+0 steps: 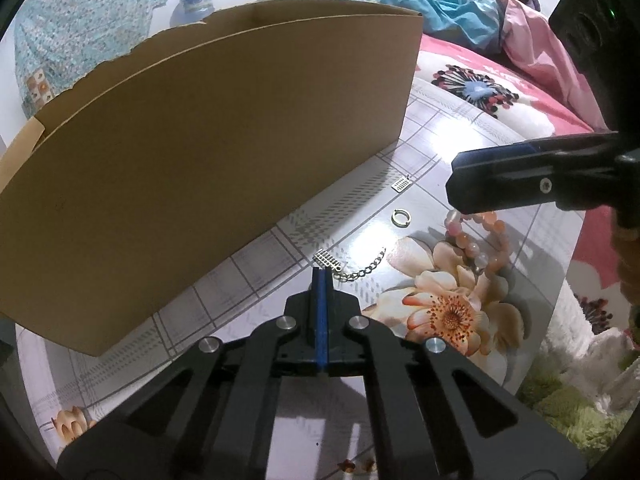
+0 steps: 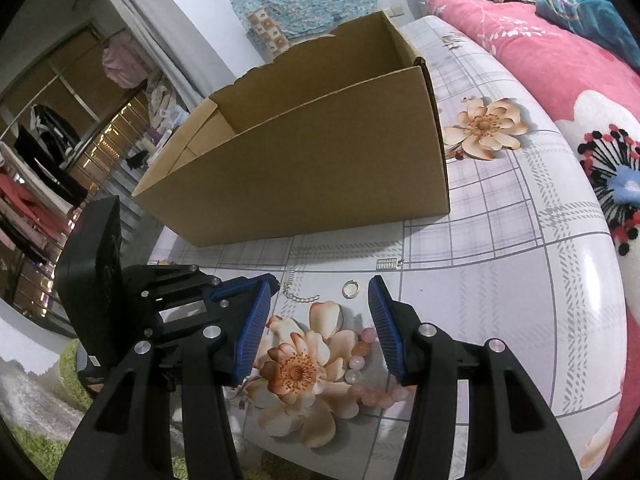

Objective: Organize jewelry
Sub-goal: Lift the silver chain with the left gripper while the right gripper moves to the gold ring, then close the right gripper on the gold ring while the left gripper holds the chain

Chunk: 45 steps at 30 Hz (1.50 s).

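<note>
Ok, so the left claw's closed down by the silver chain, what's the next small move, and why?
Probably lift the left claw slightly. Its jaws are shut right at the end of the silver chain, but I can't tell whether a link is caught. A small rise would show that before carrying it to the cardboard box.

L claw (image 1: 322, 276) shut, angled down; R claw (image 2: 318, 322) half open, angled down.

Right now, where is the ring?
In the left wrist view the ring lies on the table, right of the cardboard box, between a small silver pendant and the bead bracelet.
</note>
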{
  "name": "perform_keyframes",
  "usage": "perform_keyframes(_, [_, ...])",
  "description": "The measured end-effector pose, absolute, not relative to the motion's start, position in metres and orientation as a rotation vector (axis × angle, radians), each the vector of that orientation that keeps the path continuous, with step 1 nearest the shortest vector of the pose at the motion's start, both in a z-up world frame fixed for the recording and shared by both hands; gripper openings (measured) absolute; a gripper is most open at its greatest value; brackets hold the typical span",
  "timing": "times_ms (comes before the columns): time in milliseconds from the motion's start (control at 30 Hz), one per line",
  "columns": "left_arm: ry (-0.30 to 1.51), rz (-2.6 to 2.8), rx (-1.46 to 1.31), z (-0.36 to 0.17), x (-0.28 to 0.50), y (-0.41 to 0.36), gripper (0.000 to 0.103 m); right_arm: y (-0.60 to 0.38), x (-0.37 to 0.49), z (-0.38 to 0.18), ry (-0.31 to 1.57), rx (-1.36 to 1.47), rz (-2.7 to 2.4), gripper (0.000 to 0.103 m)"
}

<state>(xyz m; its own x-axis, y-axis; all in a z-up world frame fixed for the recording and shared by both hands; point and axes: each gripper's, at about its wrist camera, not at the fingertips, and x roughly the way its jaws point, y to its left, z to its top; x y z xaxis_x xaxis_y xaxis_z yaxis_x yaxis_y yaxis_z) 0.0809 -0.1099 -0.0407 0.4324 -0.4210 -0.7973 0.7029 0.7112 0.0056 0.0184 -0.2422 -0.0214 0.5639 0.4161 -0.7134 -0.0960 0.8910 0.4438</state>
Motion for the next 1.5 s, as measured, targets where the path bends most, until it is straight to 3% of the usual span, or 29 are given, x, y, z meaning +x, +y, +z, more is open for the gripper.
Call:
perform_keyframes(300, [0.896,-0.72,0.326,-0.037,0.084,-0.103,0.002,-0.243,0.018,-0.021,0.926,0.386,0.31,0.05])
perform_keyframes(400, [0.92,-0.72,0.285,-0.035,0.087,-0.102,0.031,-0.244,0.018,-0.022,0.926,0.393,0.311,0.05])
perform_keyframes(433, [0.917,-0.72,0.282,-0.035,0.087,-0.102,0.031,-0.244,0.019,-0.022,0.926,0.394,0.311,0.05])
perform_keyframes(567, [0.909,-0.71,0.318,-0.039,0.087,-0.112,0.03,-0.243,0.019,-0.022,0.926,0.397,0.31,0.05])
perform_keyframes(733, [0.866,-0.708,0.368,-0.04,0.084,-0.124,0.005,-0.245,0.017,-0.023,0.921,0.403,0.301,0.05])
perform_keyframes(1267, [0.846,-0.676,0.296,-0.025,0.086,-0.1,0.002,-0.232,0.019,-0.024,0.929,0.282,0.285,0.05])
perform_keyframes(1500, [0.858,-0.641,0.264,-0.026,0.091,-0.083,0.002,-0.204,0.035,-0.034,0.966,0.076,0.262,0.026])
